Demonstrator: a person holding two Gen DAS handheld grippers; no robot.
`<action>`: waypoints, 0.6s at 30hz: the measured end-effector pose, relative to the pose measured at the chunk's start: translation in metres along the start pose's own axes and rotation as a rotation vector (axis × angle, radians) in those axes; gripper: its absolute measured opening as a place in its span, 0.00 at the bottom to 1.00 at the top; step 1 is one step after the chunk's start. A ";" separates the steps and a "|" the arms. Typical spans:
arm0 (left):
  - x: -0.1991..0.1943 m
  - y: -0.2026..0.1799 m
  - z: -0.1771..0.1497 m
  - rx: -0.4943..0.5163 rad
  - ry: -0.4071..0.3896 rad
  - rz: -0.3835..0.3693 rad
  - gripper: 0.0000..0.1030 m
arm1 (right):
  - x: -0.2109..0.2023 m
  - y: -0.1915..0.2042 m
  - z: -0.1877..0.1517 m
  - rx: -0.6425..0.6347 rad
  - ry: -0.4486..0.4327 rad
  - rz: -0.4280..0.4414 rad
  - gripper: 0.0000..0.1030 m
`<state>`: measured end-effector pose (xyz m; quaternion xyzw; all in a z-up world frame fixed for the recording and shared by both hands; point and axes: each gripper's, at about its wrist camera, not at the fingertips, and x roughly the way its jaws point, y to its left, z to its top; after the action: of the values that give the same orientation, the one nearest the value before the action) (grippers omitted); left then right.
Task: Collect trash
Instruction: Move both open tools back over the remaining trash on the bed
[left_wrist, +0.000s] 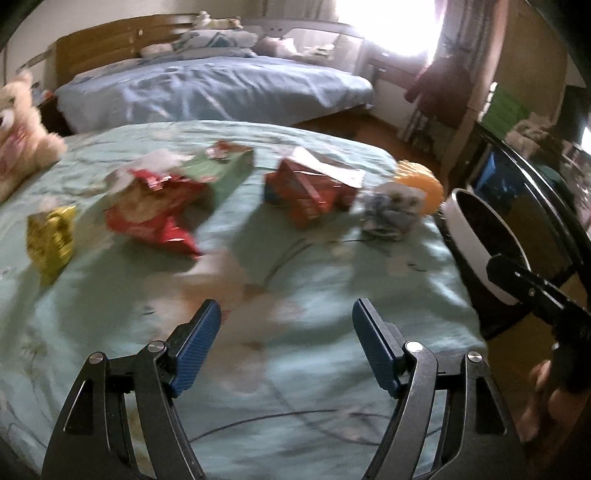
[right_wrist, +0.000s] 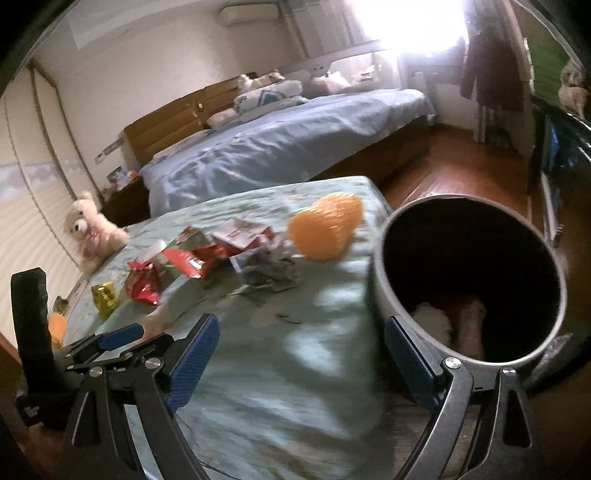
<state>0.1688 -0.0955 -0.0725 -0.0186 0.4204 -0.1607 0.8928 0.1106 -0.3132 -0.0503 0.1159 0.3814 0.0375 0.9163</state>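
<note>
Both grippers hover wide open and empty above the green bed, trash strewn ahead.

The left gripper (left_wrist: 286, 347) faces a yellow wrapper (left_wrist: 51, 236), red chip bag (left_wrist: 155, 210), green box (left_wrist: 225, 170), red carton (left_wrist: 306, 192), crumpled paper (left_wrist: 388, 210) and orange ball (left_wrist: 424, 184), with bare cover in front of its fingers. Only the right gripper (right_wrist: 299, 362) view looks into the bin (right_wrist: 554, 280), just off the bed's edge, pale scraps inside. Print on the wrappers is too blurred to read.
</note>
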 end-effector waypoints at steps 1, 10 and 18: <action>-0.001 0.004 -0.001 -0.007 0.000 0.005 0.73 | 0.003 0.004 -0.001 -0.006 0.005 0.006 0.90; -0.002 0.025 0.003 -0.045 -0.002 0.027 0.73 | 0.027 0.025 -0.004 -0.053 0.023 0.025 0.90; 0.006 0.014 0.026 -0.046 -0.008 -0.016 0.73 | 0.040 0.019 0.005 -0.072 0.012 0.011 0.80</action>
<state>0.1957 -0.0863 -0.0630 -0.0431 0.4201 -0.1582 0.8925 0.1424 -0.2894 -0.0697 0.0847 0.3848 0.0570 0.9173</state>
